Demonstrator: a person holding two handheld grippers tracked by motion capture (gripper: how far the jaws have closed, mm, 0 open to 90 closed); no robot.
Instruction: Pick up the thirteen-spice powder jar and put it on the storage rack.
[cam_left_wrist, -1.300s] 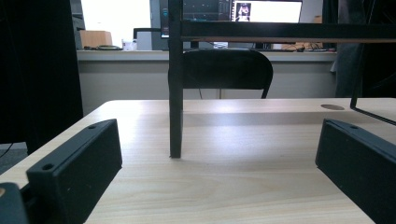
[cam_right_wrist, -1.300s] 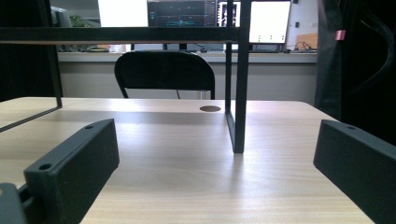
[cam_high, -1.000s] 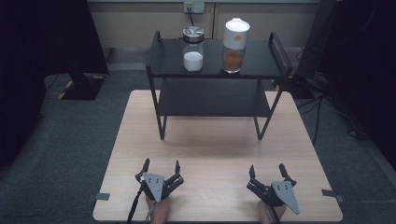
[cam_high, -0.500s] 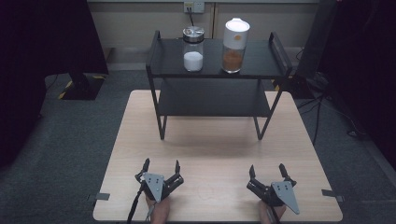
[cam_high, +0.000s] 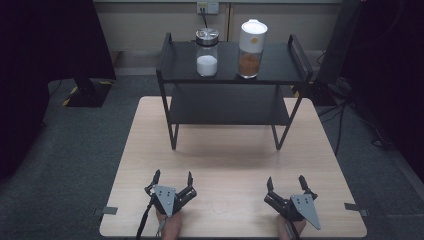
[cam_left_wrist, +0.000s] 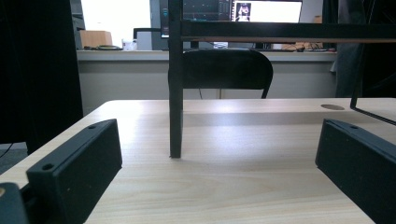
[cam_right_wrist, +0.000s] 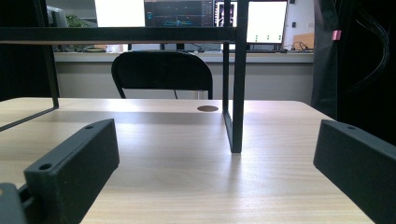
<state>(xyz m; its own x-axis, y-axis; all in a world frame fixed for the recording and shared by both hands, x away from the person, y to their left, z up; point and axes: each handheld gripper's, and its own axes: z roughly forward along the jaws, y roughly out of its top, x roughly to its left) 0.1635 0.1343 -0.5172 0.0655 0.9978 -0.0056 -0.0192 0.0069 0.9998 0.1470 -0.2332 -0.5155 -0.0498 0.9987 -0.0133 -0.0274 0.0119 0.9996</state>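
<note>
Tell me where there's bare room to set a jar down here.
Bare wood lies between the black metal shelf rack and both open grippers, left gripper, right gripper. The lower shelf looks bare. The top holds two jars.

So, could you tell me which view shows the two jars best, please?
The high view: the white-powder jar and the brown-powder jar stand side by side on the rack. Both gripper views catch the rack's frame, not the jars.

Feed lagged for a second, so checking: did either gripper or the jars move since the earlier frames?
No visible change. The left gripper and right gripper rest open at the near table edge as before, holding nothing. The white-powder jar and orange-filled jar stay on the black rack's top shelf.
</note>
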